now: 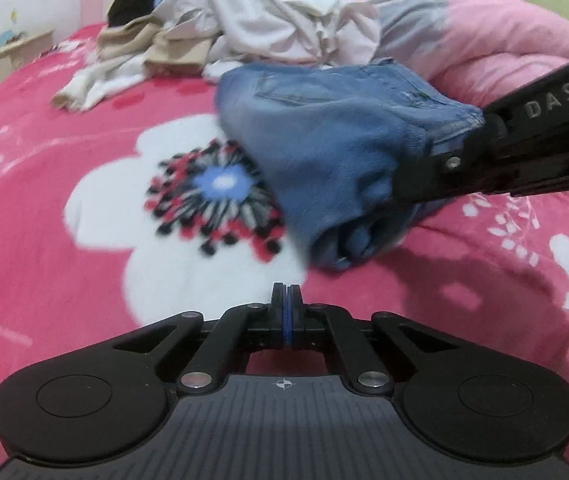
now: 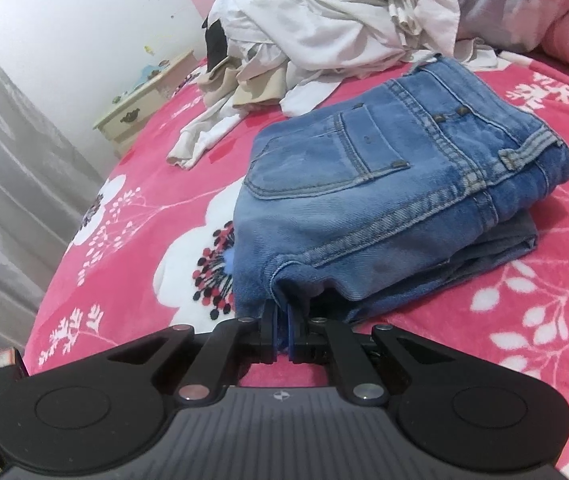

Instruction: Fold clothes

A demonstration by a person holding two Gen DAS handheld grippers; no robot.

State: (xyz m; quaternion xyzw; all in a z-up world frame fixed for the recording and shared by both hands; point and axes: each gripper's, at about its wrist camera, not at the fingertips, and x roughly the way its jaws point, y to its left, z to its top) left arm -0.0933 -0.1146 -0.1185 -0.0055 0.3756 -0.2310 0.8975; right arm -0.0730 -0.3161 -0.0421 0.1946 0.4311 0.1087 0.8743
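Observation:
Blue jeans [image 2: 384, 200] lie folded into a thick stack on the pink floral blanket [image 2: 524, 320], back pocket facing up. My right gripper [image 2: 283, 314] is shut on the near corner of that stack, with denim pinched between its blue pads. In the left wrist view the jeans [image 1: 324, 140] look blurred, and the right gripper [image 1: 424, 168] comes in from the right and clamps their edge. My left gripper [image 1: 286, 292] hovers over the blanket just in front of the jeans. Its pads are pressed together with nothing between them.
A heap of white and beige clothes [image 2: 324, 20] sits behind the jeans. A rolled pink duvet [image 1: 504, 40] lies at the back right. A cream nightstand [image 2: 144, 116] stands beside the bed, with a pale curtain [image 2: 4, 160] at the left.

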